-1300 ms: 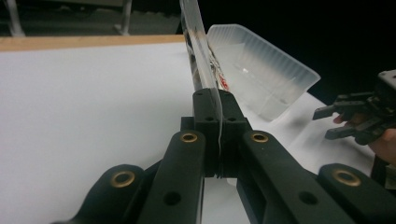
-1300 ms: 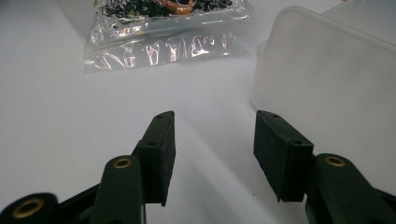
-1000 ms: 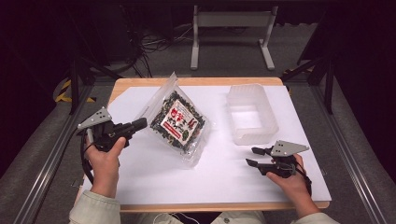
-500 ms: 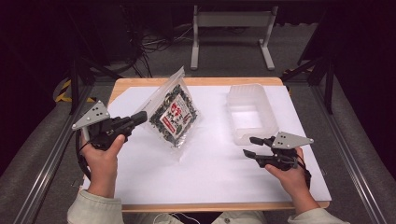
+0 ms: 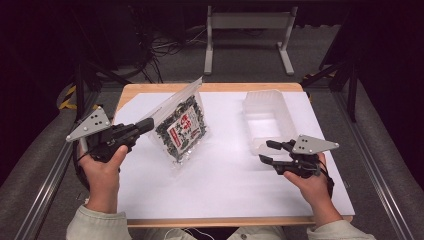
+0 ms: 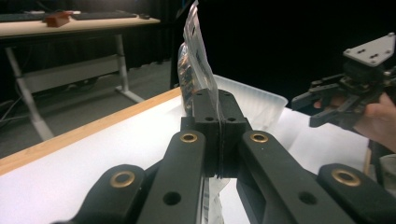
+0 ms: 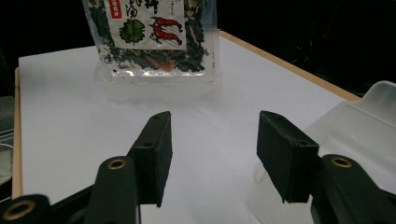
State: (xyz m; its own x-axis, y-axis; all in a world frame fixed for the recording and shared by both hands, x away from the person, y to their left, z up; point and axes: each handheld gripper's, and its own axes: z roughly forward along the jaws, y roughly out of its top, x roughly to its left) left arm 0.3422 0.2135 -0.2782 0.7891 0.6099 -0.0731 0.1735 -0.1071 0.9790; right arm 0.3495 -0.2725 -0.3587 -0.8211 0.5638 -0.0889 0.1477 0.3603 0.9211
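1. Worktop [image 5: 225, 190]: wooden board covered by a white sheet, seen from above in the high view.
2. Left gripper [image 5: 145, 125], held in the left hand [image 5: 102, 167] at the left edge of the worktop; fingers [image 6: 205, 121] pressed together, clamped on the clear top edge of a bag.
3. Bag [image 5: 181, 129]: clear plastic pouch of dark green dried food with a red-and-white label, raised and tilted, upper edge pinched by the left gripper, lower edge at or just above the white sheet, contact not discernible; located left of centre on the worktop. In the left gripper view, bag [image 6: 196, 56] seen edge-on, rising above the closed fingers. In the right gripper view, lower part of bag [image 7: 149, 42] with label facing the camera, well ahead of the fingers.
4. Right gripper [image 5: 265, 151], held in the right hand [image 5: 310, 182] near the right front of the worktop; fingers [image 7: 156, 149] spread apart, gripping nothing, pointing toward the bag.
5. Plastic tub [image 5: 267, 117]: translucent, rectangular, open-topped, on the right half of the worktop, just beyond the right gripper and apart from the bag; corner of tub [image 7: 369, 121] visible beside the right gripper's fingers.
6. Metal frame [image 5: 247, 35] on the floor behind the worktop.
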